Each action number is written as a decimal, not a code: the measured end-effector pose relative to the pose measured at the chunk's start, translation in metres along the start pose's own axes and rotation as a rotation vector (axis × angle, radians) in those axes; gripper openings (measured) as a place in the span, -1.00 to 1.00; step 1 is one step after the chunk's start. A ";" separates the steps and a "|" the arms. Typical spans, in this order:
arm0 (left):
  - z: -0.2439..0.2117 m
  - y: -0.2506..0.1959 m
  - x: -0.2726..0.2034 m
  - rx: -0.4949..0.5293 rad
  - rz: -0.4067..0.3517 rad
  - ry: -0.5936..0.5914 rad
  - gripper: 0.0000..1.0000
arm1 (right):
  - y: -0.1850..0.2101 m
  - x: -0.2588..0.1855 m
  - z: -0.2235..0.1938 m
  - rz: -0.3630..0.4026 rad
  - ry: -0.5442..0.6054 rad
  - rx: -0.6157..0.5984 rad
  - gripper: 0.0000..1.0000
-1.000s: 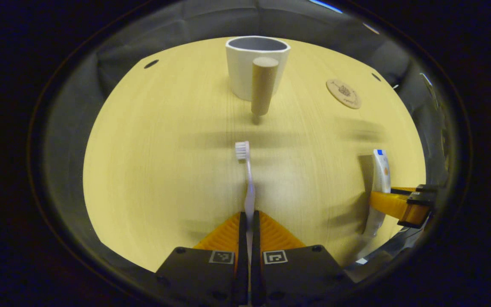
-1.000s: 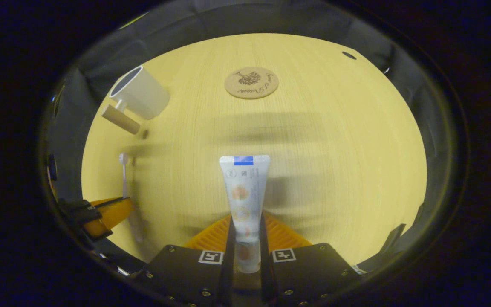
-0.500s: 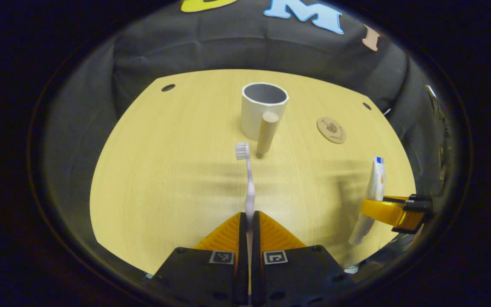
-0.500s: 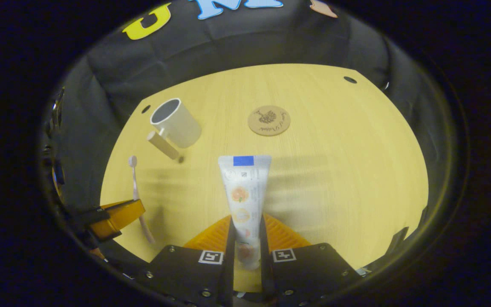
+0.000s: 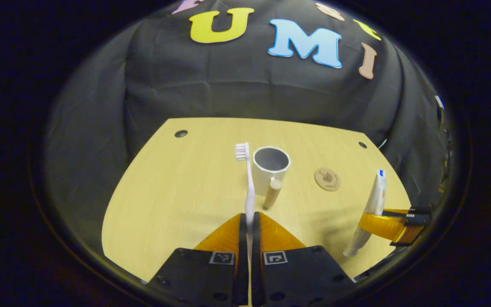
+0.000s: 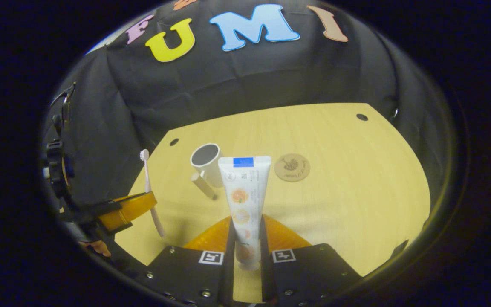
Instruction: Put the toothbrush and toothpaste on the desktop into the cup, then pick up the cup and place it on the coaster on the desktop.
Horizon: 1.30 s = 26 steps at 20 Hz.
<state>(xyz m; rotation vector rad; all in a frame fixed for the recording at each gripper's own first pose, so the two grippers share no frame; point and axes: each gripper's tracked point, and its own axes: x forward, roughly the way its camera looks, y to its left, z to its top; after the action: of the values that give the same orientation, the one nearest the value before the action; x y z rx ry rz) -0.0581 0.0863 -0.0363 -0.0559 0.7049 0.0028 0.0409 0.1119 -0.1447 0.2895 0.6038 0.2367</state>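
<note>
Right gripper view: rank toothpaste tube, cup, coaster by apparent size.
1. toothpaste tube, but it is held in the right tongs close to the camera, so it looks inflated.
2. cup.
3. coaster, not far behind the cup; both sit farther back on the table.

Table [image 5: 173, 192]: pale wood-grain top with rounded corners, faint soft shadows on it.
Holes [image 5: 180, 133]: small dark round openings near the table's far corners.
Wall [image 5: 228, 85]: black creased cloth hanging behind and around the table.
</note>
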 end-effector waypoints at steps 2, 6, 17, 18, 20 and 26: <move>0.025 -0.001 0.003 0.016 0.004 -0.060 -0.79 | 0.007 0.001 0.015 0.014 -0.046 -0.018 -0.47; 0.072 -0.006 0.016 0.012 -0.026 -0.186 -0.80 | 0.017 0.006 0.038 0.027 -0.110 -0.041 -0.48; 0.165 -0.032 0.060 0.005 -0.137 -0.471 -0.80 | 0.007 0.023 0.074 0.032 -0.177 0.013 -0.48; 0.172 -0.037 0.066 -0.001 -0.156 -0.490 -0.80 | 0.006 0.024 0.077 0.030 -0.181 0.021 -0.48; 0.178 -0.040 0.079 -0.015 -0.181 -0.509 -0.80 | 0.003 0.026 0.080 0.026 -0.178 0.036 -0.41; 0.172 -0.039 0.121 -0.039 -0.205 -0.499 -0.80 | -0.010 0.033 0.079 -0.005 -0.155 0.021 -0.48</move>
<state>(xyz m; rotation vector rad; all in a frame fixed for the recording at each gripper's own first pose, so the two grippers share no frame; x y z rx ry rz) 0.1464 0.0540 0.0185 -0.1591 0.1976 -0.1614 0.1147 0.0968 -0.1031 0.3230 0.4539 0.2011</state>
